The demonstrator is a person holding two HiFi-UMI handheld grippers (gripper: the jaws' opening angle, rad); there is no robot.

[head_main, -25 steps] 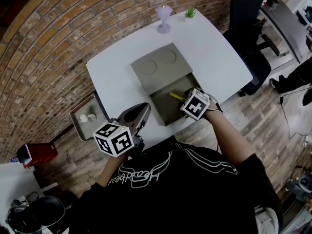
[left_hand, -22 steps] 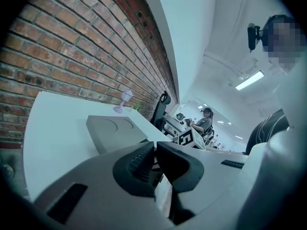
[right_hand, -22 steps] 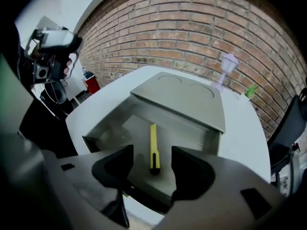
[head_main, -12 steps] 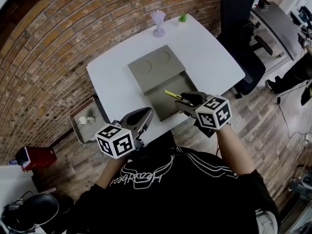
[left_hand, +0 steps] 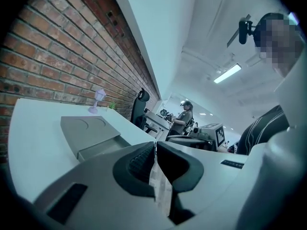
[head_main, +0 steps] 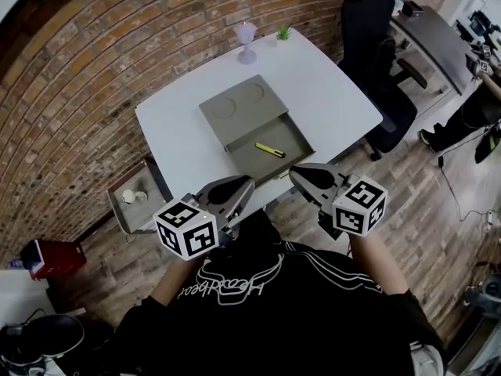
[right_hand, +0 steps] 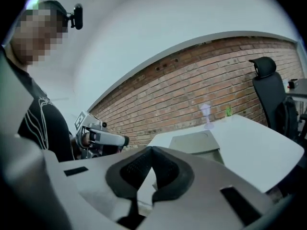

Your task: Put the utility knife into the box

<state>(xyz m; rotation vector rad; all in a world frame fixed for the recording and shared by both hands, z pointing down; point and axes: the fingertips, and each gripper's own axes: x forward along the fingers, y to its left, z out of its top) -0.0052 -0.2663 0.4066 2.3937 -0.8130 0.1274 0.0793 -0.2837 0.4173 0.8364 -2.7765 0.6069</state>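
The right gripper (head_main: pixel 301 175) has pulled back out of the box (head_main: pixel 235 116). It now hangs just off the near edge of the tabletop (head_main: pixel 329 92), at about five o'clock from the box. The yellow utility knife (head_main: pixel 269 149), which it was hovering over a second ago, lies alone in the open compartment.

From the left, the left gripper (head_main: pixel 239 186) sits at seven o'clock from the box, just off the tabletop's near edge, nose toward the box. Its jaws meet at the tips with nothing between them. I'd say it is simply parked, since this job needs only one hand.

In the middle, the grey box has its lid slid back toward twelve o'clock, which leaves the near half open. The knife rests flat on that floor, slanting roughly from ten to four o'clock, clear of the walls. A lilac vase (head_main: pixel 246 41) and a small green plant (head_main: pixel 282 33) stand at the far edge, at twelve o'clock, well apart from the work.

On the right, the right gripper's jaws are closed tip to tip on nothing, touching neither box nor knife. From that I judge the knife delivered, and the task looks done unless the lid is meant to be shut.
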